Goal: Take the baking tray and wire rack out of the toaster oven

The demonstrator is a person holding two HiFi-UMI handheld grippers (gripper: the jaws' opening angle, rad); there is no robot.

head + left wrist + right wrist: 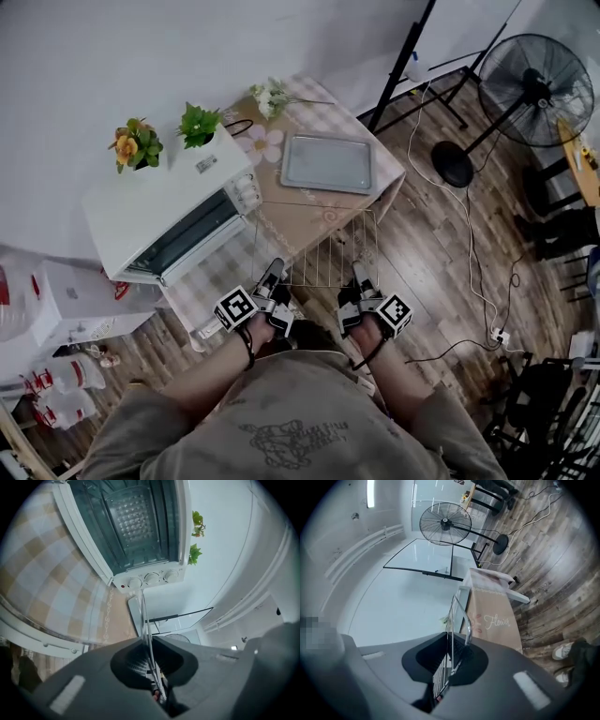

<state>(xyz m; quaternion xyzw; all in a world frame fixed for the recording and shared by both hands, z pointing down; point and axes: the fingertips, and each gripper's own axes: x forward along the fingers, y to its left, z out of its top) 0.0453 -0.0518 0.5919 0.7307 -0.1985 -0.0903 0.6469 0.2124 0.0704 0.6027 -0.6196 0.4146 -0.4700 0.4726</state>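
Note:
The wire rack (317,246) hangs level over the front of the table, outside the white toaster oven (169,217). My left gripper (274,278) is shut on its near left edge and my right gripper (360,278) is shut on its near right edge. In the left gripper view the wire rack (146,630) runs edge-on from between the jaws toward the oven (136,531), whose glass door is closed. The right gripper view shows the wire rack (457,620) clamped edge-on too. The empty grey baking tray (328,163) lies flat on the table behind the rack.
The table wears a checked cloth (305,220). Two potted plants (137,142) stand on the oven, and white flowers (270,97) lie at the back. A standing fan (530,89) and cables (473,272) occupy the wooden floor at right. Bottles (56,375) sit at lower left.

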